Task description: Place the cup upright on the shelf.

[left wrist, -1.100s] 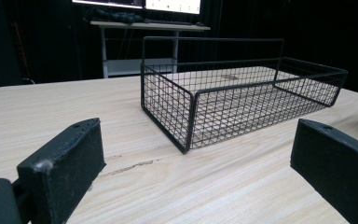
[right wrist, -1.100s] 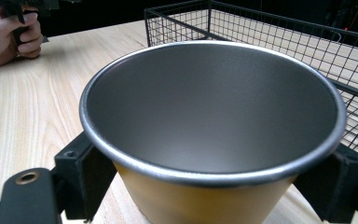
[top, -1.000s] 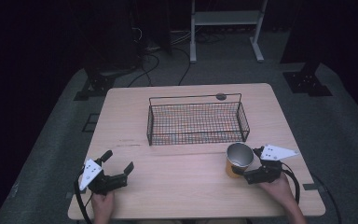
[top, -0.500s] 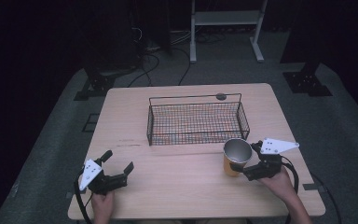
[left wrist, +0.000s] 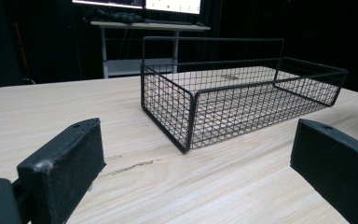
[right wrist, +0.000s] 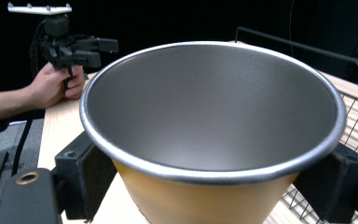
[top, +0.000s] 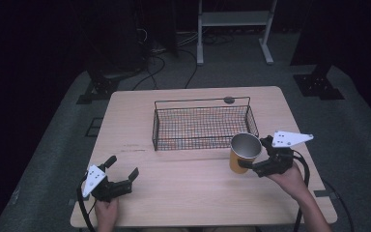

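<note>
At the near left corner of the bench (top: 198, 193), the left gripper (top: 118, 178) is held low in a hand (top: 107, 212), its fingers spread wide with nothing between them. From the high view only the white plate and the dark fingers can be made out; the left gripper view adds that the two pads (left wrist: 70, 163) stand well apart and point toward the near left corner of the wire basket (left wrist: 242, 100), whose mesh floor is seen bare from this low angle. In the high view the basket (top: 203, 126) is seen set at the middle of the bench, toward the far edge. Just beside its near right corner, the cup (top: 244, 152), orange outside and metal inside, is held upright by the right gripper (top: 251, 165). The right gripper view shows what the high view cannot: a finger is pressed against each side of the cup (right wrist: 214, 135) just below the rim, and the inside is empty.
</note>
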Demonstrator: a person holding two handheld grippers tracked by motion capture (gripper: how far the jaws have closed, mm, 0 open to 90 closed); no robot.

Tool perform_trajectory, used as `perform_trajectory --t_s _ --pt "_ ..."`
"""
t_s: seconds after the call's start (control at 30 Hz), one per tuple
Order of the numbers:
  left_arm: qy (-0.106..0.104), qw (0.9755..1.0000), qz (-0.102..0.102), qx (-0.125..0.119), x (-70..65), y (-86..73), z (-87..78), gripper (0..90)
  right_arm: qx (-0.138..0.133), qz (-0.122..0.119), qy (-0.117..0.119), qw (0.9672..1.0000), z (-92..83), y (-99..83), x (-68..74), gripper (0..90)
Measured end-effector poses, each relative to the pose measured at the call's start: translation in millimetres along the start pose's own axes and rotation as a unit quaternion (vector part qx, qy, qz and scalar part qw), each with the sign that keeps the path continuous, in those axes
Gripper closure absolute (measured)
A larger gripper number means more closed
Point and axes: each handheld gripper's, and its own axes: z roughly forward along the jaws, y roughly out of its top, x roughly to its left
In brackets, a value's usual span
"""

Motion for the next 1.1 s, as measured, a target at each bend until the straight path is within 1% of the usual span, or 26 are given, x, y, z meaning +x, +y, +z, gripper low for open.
perform_trajectory --t_s 0.13,0.17,0.2,0.27,0.33,0.43,0.53,0.57,0.6,0.77,0.8,0.9,0.97,1.1 --pt "0.000 1.0000 0.000 0.000 -0.1 0.0 0.0 1.6 0.000 0.001 0.003 1.0000 -0.3 9.6 -3.3 14.4" --pt "0.000 1.0000 0.000 0.000 -0.1 0.0 0.0 1.7 0.000 0.001 0.003 1.0000 -0.3 9.6 -3.3 14.4" --pt "0.000 1.0000 0.000 0.000 -0.1 0.0 0.1 1.6 -0.001 0.002 0.006 1.0000 -0.1 14.2 -4.9 14.4" --pt "0.000 1.0000 0.000 0.000 0.0 0.0 0.1 1.7 -0.002 0.001 0.006 1.0000 0.0 16.5 -5.5 14.4" --pt "0.000 1.0000 0.000 0.000 -0.1 0.0 0.1 1.6 -0.004 0.002 0.012 0.9999 1.0 23.2 -7.6 14.4" --pt "0.000 1.0000 0.000 0.000 -0.3 0.0 0.2 1.6 0.000 0.001 0.012 0.9999 2.5 28.1 -9.4 14.4" --pt "0.000 1.0000 0.000 0.001 -0.1 0.1 0.0 1.7 0.004 0.000 0.015 0.9999 5.8 38.8 -13.6 14.4" --pt "0.000 1.0000 0.000 0.001 -0.1 0.1 0.0 1.7 0.004 0.000 0.015 0.9999 5.8 38.8 -13.6 14.4" --pt "0.000 1.0000 0.000 0.001 0.0 0.1 -0.1 1.7 0.001 0.000 0.017 0.9999 7.5 43.8 -16.0 14.4" --pt "0.000 1.0000 -0.001 0.001 0.1 0.0 -0.1 1.6 0.000 0.001 0.021 0.9998 11.2 52.6 -20.7 14.4" --pt "0.000 1.0000 -0.001 0.001 0.0 0.0 0.1 1.6 -0.003 0.005 0.024 0.9997 13.2 56.5 -23.6 14.4" --pt "0.000 1.0000 -0.001 0.001 -0.1 -0.1 0.3 1.7 -0.006 0.010 0.025 0.9996 15.2 61.5 -27.6 14.4" --pt "-0.001 1.0000 -0.001 0.001 -0.1 0.0 0.3 1.6 -0.007 0.009 0.025 0.9996 15.8 62.9 -28.8 14.4" --pt "-0.001 1.0000 -0.001 0.001 0.0 0.0 0.1 1.7 -0.010 0.012 0.025 0.9996 21.1 74.1 -35.9 14.4"
